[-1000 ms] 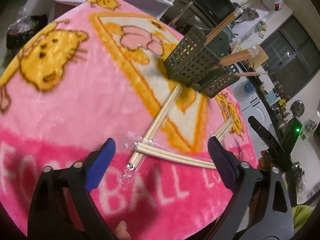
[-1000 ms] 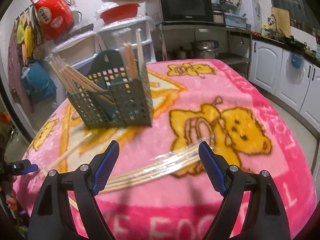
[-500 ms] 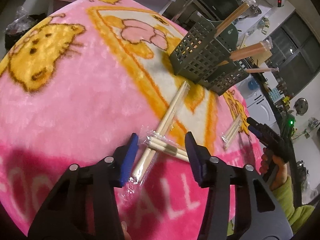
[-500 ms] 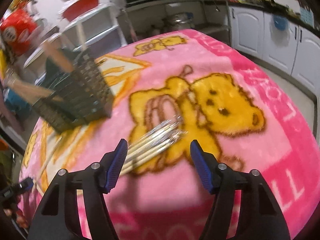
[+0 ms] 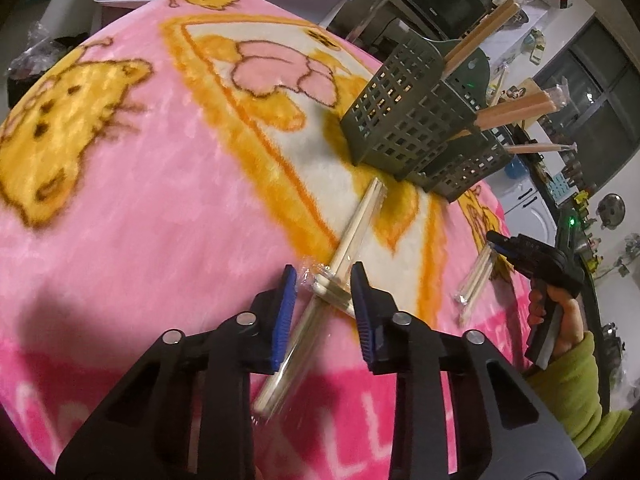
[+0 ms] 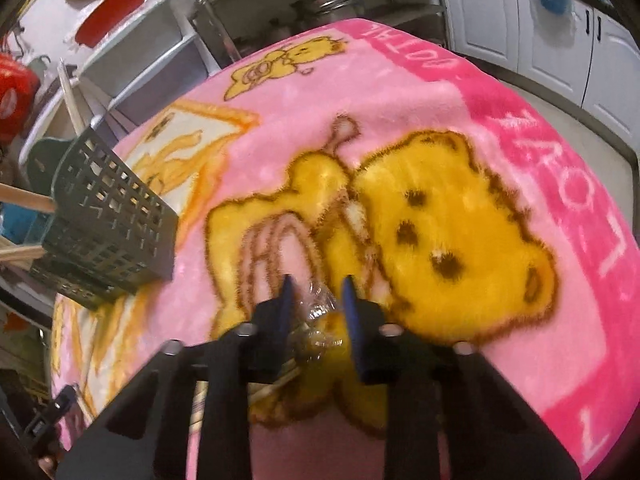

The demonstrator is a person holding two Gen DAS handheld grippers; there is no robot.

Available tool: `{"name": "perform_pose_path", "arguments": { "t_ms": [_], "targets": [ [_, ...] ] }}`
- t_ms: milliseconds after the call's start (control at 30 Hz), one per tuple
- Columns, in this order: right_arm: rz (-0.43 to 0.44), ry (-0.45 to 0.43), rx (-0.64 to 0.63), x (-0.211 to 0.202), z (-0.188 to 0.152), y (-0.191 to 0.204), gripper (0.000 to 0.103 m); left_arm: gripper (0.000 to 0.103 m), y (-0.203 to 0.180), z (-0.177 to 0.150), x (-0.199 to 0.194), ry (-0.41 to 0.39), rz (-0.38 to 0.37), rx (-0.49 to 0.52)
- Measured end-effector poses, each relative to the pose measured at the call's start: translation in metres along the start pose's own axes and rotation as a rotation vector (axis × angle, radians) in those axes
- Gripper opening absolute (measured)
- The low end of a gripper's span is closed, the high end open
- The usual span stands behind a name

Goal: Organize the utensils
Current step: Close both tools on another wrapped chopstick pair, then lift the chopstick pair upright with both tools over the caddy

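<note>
On the pink blanket (image 5: 160,208), both the left hand-held gripper (image 5: 322,286) and the right hand-held gripper (image 6: 316,298) are closing around wrapped chopsticks (image 5: 328,286).

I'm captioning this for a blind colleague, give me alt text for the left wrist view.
The left gripper, its blue-padded fingers closing, straddles two crossed plastic-wrapped pairs of wooden chopsticks on a pink cartoon-bear blanket. Behind stands a dark green perforated plastic utensil caddy; at right, the right gripper reaches another wrapped pair.

Chopstick packs (image 5: 362,226) before holder (image 5: 404,120) on blanket (image 5: 160,208)
</note>
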State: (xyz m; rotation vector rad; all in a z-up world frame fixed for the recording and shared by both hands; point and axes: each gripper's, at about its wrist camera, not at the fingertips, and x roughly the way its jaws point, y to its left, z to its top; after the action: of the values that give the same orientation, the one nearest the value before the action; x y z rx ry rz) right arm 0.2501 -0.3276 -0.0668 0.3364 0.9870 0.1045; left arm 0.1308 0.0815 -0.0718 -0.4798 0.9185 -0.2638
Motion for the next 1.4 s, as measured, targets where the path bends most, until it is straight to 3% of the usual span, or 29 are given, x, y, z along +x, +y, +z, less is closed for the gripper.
{"name": "perform_pose_path", "arguments": {
  "t_ms": [100,400,733,1400],
  "targets": [
    [0.024,-0.017,0.0,-0.001,0.002,0.001,0.008,0.017,-0.002,0.003,0.003,0.0,0.004,0.004],
    [0.126,-0.154,-0.03,-0.036,0.007,0.025,0.007,0.006,-0.005,0.014,-0.003,-0.034,-0.018,0.015],
    [0.237,-0.298,-0.167,-0.098,0.0,0.078,0.007,0.005,-0.038,0.028,-0.037,-0.125,-0.112,0.069],
    [0.377,-0.387,-0.348,-0.166,-0.012,0.141,0.006,0.002,-0.107,0.051,-0.08,-0.229,-0.25,0.19]
  ]
}}
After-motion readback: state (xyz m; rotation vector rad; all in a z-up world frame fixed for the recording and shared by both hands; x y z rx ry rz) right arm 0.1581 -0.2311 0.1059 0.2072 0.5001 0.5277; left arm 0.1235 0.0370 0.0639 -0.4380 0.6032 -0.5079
